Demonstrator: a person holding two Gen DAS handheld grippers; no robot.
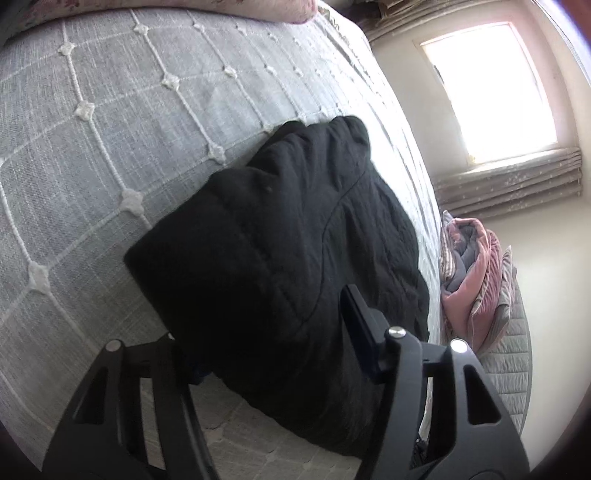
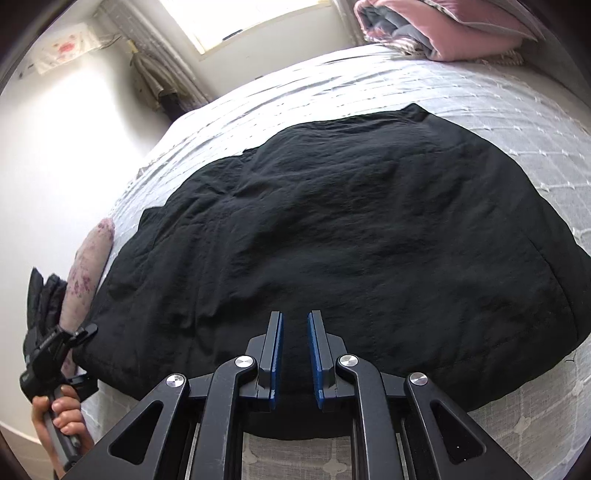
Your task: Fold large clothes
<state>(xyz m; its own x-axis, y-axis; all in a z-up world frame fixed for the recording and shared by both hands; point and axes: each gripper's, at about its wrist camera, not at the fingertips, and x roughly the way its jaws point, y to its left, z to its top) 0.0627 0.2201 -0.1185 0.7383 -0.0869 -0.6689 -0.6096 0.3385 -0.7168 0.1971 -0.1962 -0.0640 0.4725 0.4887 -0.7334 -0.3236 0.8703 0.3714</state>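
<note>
A large black padded garment [image 2: 351, 236] lies folded and spread on the grey quilted bed [image 2: 517, 110]. In the left wrist view the garment [image 1: 288, 251] fills the middle. My left gripper [image 1: 266, 332] is open, with its jaws wide apart around the garment's near edge; its left finger is hidden under the cloth. The left gripper also shows in the right wrist view [image 2: 79, 334] at the garment's left edge, held by a hand. My right gripper [image 2: 295, 332] is open with a narrow gap, empty, just above the garment's near edge.
Folded pink and grey bedding [image 2: 443, 26] lies at the far end of the bed, also in the left wrist view [image 1: 476, 280]. A floral pillow [image 2: 88, 266] lies at the bed's left side. A bright window [image 1: 491, 88] and wall are beyond.
</note>
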